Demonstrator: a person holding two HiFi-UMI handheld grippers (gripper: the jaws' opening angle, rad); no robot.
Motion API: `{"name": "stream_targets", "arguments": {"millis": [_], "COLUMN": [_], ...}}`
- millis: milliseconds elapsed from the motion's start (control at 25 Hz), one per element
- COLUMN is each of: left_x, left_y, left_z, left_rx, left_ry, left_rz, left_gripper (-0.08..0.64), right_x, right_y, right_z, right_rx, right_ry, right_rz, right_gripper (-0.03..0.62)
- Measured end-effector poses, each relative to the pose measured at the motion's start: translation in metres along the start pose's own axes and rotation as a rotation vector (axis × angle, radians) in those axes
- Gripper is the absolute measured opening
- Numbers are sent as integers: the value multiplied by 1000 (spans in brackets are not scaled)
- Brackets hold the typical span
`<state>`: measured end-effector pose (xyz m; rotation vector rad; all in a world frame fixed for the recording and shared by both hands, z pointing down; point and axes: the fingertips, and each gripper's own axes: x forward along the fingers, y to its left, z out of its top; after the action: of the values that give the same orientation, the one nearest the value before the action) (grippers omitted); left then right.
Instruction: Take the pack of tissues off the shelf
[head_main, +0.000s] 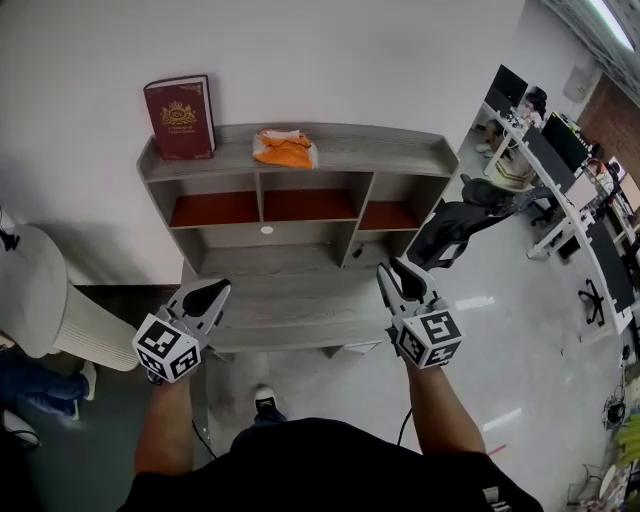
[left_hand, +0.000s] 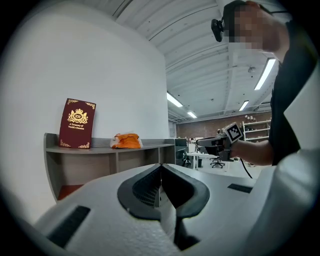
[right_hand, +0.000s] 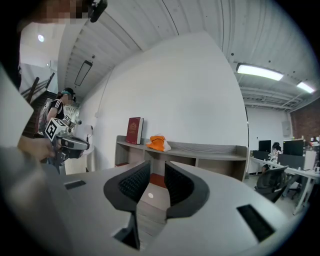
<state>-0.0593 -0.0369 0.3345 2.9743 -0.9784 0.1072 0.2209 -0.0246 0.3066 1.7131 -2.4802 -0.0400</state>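
One tissue pack, one book; left tool closed, right tool narrowly parted, empty.

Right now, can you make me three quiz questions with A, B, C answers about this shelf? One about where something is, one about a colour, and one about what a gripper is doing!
1. Where is the pack of tissues?
A. On the top of the shelf
B. Inside a lower compartment
C. On the floor

2. What colour is the book?
A. Blue
B. Dark red
C. Green

3. How do the jaws of the right gripper stand?
A. Clamped on the pack
B. Apart, with nothing between them
C. Holding the book

Answers:
1. A, since the orange pack lies on the top board, near its middle.
2. B, since its cover is dark red with gold print.
3. B, since the right gripper view shows a bare gap between the jaws, with the pack far off on the shelf.
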Motion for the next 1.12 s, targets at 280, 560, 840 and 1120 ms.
{"name": "stream_targets", "arguments": {"millis": [280, 560, 840, 1120], "left_x": [7, 1, -7, -2], "left_y": [6, 7, 53, 121], "left_z": [-4, -6, -29, -17], "left_rx": [-14, -13, -56, -24], "left_ry": [5, 9, 17, 20], "left_rz": [-3, 4, 16, -34], "left_gripper": [18, 18, 20, 20], "right_x": [12, 15, 55, 114], "right_y": [-4, 0, 15, 35], "right_z": [-11, -9, -7, 22], "right_rx": [1, 2, -30, -52], "right_ry": [25, 26, 72, 58], "right_rz": [9, 24, 15, -29], "right_gripper": [95, 95, 95, 95]}}
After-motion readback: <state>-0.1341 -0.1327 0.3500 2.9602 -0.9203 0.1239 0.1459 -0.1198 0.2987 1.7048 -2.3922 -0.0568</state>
